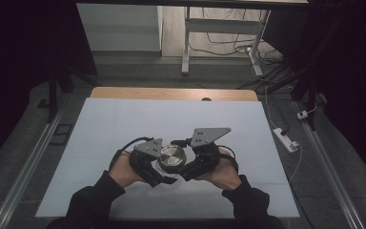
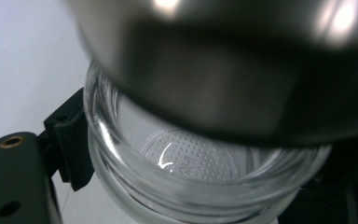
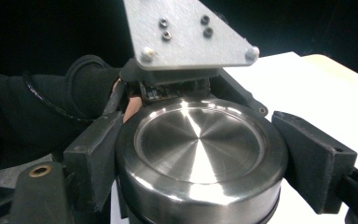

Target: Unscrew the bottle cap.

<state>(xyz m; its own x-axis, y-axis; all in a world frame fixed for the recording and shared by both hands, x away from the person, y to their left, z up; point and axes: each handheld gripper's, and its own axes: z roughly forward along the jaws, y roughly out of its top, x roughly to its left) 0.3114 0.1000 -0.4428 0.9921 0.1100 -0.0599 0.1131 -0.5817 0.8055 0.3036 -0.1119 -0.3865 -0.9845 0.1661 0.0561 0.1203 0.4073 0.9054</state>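
Between both tongs, jar (image 2: 205, 186) upright, lid (image 3: 200, 144) up.

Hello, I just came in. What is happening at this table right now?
A person is working with a glass jar and its metal lid, using a hand-held gripper in each hand over a white table. The right gripper has its jaws closed on the sides of the lid. The left gripper appears to hold the jar below. In the left gripper view the lid sits tilted above the open rim, so it is not seated on the jar.
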